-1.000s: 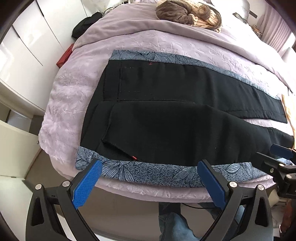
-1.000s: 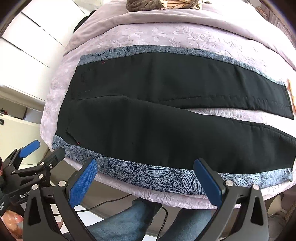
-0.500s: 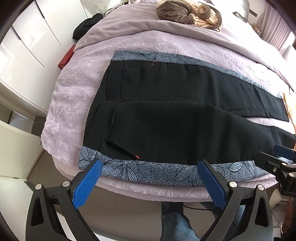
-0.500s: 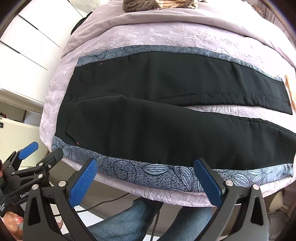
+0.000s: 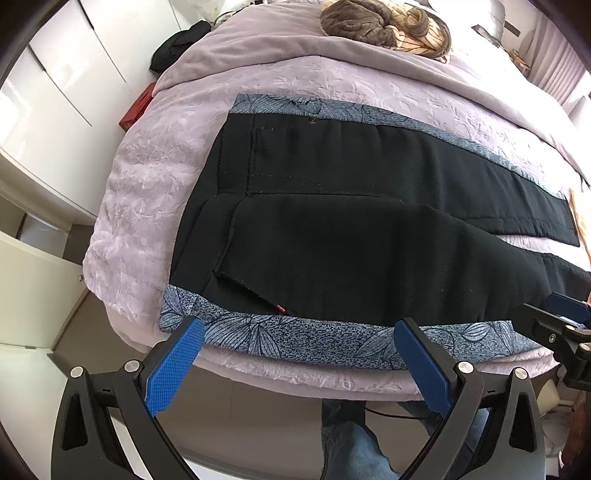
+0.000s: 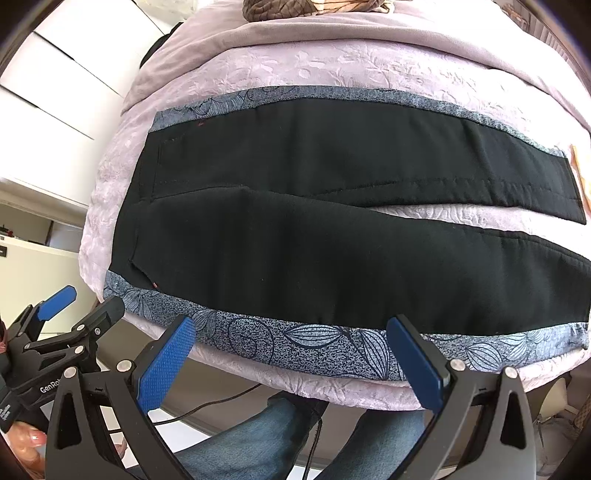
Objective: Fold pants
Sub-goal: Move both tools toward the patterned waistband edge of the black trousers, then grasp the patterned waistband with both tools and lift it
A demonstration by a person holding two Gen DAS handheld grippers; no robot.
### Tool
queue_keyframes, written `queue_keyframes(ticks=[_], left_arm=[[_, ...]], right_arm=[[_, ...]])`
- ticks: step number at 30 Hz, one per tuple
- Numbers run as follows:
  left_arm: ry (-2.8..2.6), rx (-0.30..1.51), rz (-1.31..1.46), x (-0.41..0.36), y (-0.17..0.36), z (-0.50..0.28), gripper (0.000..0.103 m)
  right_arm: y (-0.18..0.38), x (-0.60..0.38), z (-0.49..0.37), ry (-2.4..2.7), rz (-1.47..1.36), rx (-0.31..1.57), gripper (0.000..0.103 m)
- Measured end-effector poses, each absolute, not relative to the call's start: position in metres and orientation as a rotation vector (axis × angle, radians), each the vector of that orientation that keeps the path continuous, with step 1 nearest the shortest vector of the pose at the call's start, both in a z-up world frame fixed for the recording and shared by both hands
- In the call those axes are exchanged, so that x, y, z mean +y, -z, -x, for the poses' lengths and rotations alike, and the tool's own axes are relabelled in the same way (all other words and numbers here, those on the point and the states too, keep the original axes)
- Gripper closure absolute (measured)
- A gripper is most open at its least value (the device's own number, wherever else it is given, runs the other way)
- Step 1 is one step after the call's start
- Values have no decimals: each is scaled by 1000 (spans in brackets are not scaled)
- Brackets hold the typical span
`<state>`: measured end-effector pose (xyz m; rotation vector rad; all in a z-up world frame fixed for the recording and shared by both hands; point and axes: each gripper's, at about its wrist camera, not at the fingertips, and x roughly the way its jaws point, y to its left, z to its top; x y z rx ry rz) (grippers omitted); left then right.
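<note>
Black pants (image 5: 351, 251) (image 6: 332, 236) with blue-grey leaf-print side bands lie flat across the lilac bed, waistband to the left, both legs running right with a gap between them. The near printed band (image 5: 314, 339) (image 6: 332, 343) follows the bed's front edge. My left gripper (image 5: 295, 332) is open, its blue pads just short of that band near the waist end. My right gripper (image 6: 291, 334) is also open, hovering at the near band further along the leg. Neither touches the cloth. Each gripper shows at the other view's edge.
The lilac quilted bedspread (image 5: 155, 177) (image 6: 295, 62) covers the bed; a brown bundle of fabric (image 5: 373, 22) lies at its far end. White cabinets (image 5: 55, 92) stand left. The person's jeans-clad legs (image 6: 258, 443) and a cable are below the bed edge.
Both grippers have crept slightly forward toward the near printed band; the pants lie unchanged and both grippers stay open.
</note>
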<state>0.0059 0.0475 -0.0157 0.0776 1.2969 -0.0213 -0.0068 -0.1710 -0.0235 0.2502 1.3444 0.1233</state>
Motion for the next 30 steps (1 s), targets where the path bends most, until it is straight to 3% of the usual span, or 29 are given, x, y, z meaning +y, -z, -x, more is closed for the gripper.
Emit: queue_keyframes(ticks=[14,30], left_arm=[[-1,1336,-17,63,43,-13,0],[-63,1394,-38,79,89,-23,0]], right_arm=[[53,-178,15,-124,-336,1396,0],[102,-180,26,-284,-645,1383,3]])
